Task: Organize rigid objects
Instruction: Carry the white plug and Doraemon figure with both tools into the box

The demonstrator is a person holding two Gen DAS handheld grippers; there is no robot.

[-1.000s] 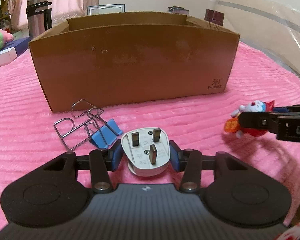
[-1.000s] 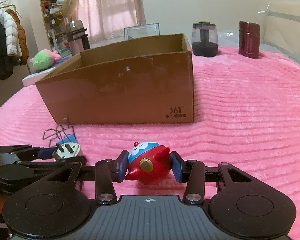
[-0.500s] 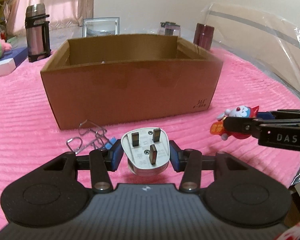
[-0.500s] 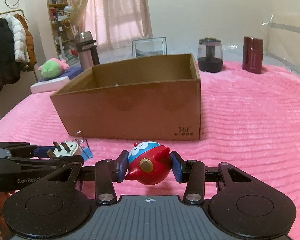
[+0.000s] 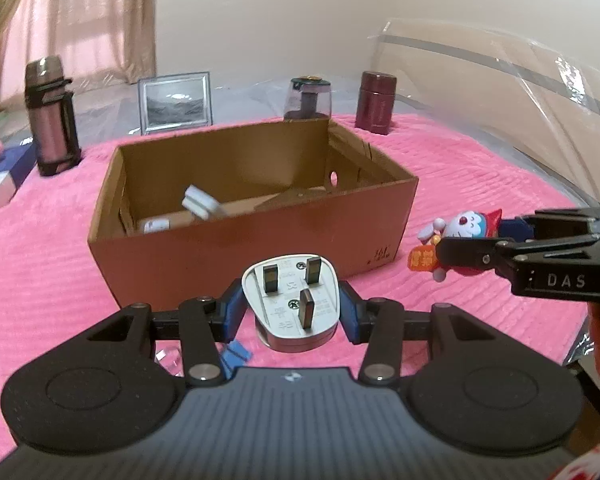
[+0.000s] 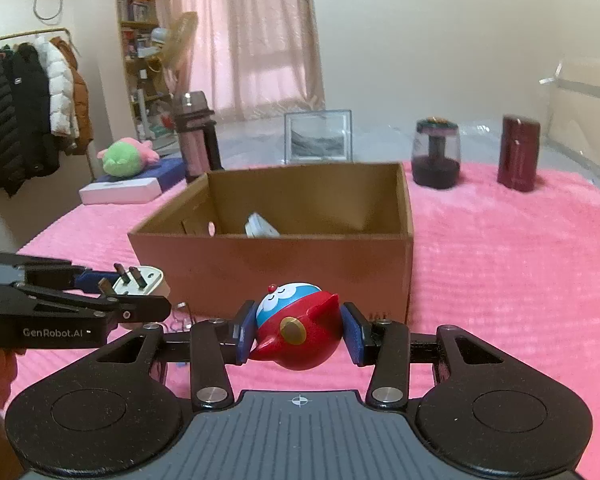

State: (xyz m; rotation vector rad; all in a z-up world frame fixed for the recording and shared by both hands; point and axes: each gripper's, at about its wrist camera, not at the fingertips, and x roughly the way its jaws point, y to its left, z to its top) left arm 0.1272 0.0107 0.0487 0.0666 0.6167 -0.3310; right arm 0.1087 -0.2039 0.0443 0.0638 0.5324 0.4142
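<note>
My left gripper (image 5: 290, 312) is shut on a white three-pin plug (image 5: 290, 304), held above the pink blanket just in front of an open cardboard box (image 5: 252, 240). My right gripper (image 6: 298, 332) is shut on a red and blue Doraemon toy (image 6: 296, 326), held in front of the same box (image 6: 284, 268). Each gripper shows in the other's view: the right one with the toy (image 5: 456, 236) at right, the left one with the plug (image 6: 140, 282) at left. White items (image 5: 200, 204) lie inside the box. A blue binder clip (image 5: 236, 354) lies under my left gripper.
Behind the box stand a thermos (image 5: 50, 120), a picture frame (image 5: 176, 102), a dark glass jar (image 5: 308, 98) and a maroon canister (image 5: 376, 102). A white box and a plush toy (image 6: 124, 160) lie at far left. Clear plastic sheeting (image 5: 520, 92) runs along the right.
Both grippers have risen with their objects, so the box's inside now shows. The binder clips have dropped below my left gripper and are mostly hidden.
</note>
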